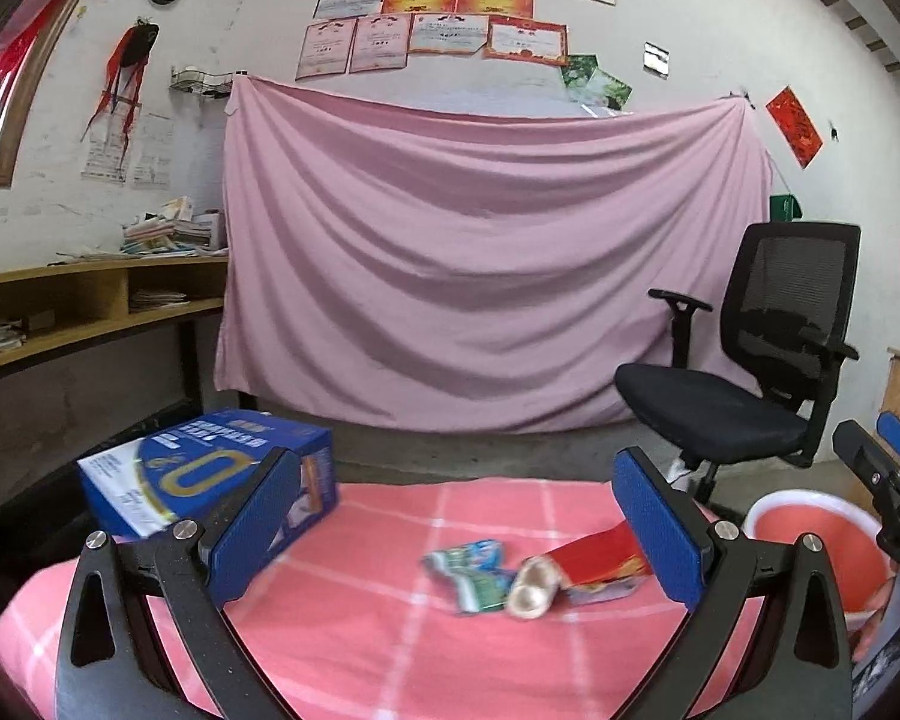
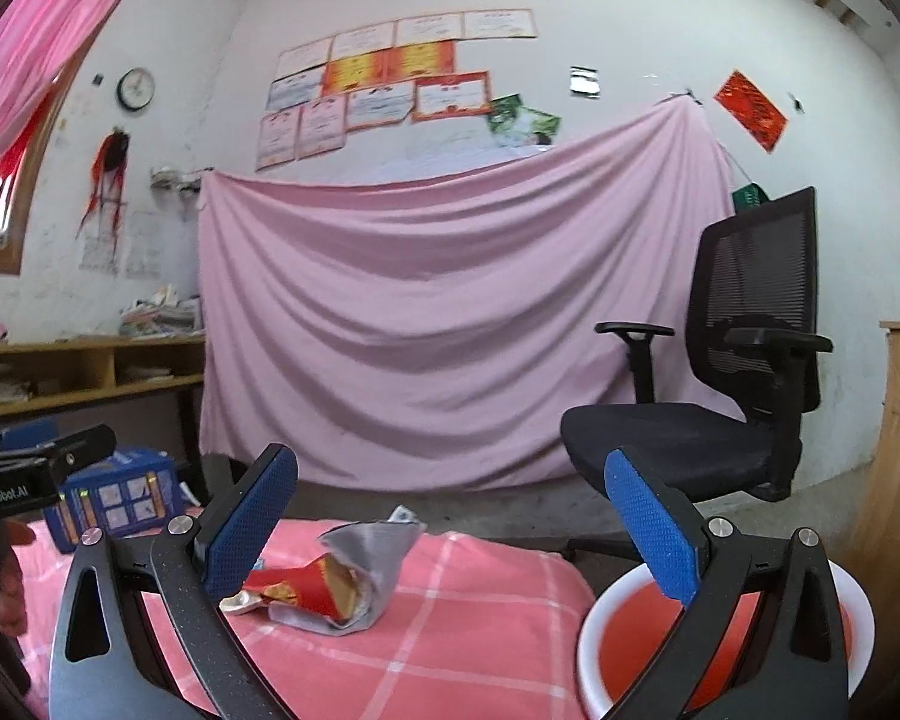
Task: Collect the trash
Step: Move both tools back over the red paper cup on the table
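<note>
Blurred, three wrappers [image 1: 510, 570] lie on the worktop [image 1: 390, 648]; both hand-held grippers, left [image 1: 456, 534] and right [image 2: 450, 531], gape wide, empty; bucket [image 2: 606, 606] half-hidden.

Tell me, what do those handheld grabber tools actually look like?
Each gripper, left and right, has two black metal arms with cut-out slots and silver round screws. The fingers carry flat blue pads with a fine dimpled texture. Seen from the other side, a body is a black block with white lettering, partly cut off.

Bare cloth [image 1: 390, 648] before the wrappers [image 1: 498, 576]; blue box [image 1: 210, 468] left, red basin [image 2: 594, 648] right.
</note>
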A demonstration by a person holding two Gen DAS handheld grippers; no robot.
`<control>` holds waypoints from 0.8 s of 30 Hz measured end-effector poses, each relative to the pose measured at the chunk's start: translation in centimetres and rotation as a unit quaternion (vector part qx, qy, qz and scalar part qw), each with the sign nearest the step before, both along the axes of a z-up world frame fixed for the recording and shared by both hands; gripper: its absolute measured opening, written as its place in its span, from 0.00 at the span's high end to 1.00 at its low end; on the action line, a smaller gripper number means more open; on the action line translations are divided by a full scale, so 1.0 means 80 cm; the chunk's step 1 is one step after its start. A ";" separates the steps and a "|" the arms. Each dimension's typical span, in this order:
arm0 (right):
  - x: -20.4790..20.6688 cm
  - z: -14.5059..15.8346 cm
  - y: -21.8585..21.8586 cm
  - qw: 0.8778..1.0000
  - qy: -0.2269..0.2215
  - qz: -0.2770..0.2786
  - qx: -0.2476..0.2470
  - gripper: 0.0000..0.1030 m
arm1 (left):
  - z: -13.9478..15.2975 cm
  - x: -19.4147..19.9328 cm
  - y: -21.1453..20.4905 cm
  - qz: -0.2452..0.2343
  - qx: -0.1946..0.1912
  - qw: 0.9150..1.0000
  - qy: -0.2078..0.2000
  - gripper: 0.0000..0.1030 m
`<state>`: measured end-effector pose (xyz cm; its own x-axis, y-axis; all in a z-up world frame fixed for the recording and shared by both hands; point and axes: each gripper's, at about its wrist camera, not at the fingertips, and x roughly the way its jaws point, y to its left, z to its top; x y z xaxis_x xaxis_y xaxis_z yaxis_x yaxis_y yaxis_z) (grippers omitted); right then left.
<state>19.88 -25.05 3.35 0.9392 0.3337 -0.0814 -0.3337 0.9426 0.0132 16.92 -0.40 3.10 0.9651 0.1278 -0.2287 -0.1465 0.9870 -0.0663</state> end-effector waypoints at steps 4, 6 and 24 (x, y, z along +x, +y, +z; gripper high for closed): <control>0.010 -0.009 0.017 0.999 0.023 0.007 -0.023 0.00 | -0.009 0.004 0.020 -0.002 -0.003 1.000 0.024 0.01; 0.014 -0.014 0.025 0.999 0.037 0.011 -0.032 0.00 | -0.015 0.005 0.030 -0.005 -0.005 0.999 0.038 0.01; 0.068 -0.056 0.098 0.969 0.207 0.097 -0.093 0.02 | -0.064 0.067 0.057 -0.036 -0.012 0.981 0.193 0.30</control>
<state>25.32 -17.18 -1.14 0.7338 0.4450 -0.5133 -0.5079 0.8612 0.0206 22.30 4.16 -1.98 0.8125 0.0532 -0.5805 -0.0954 0.9945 -0.0424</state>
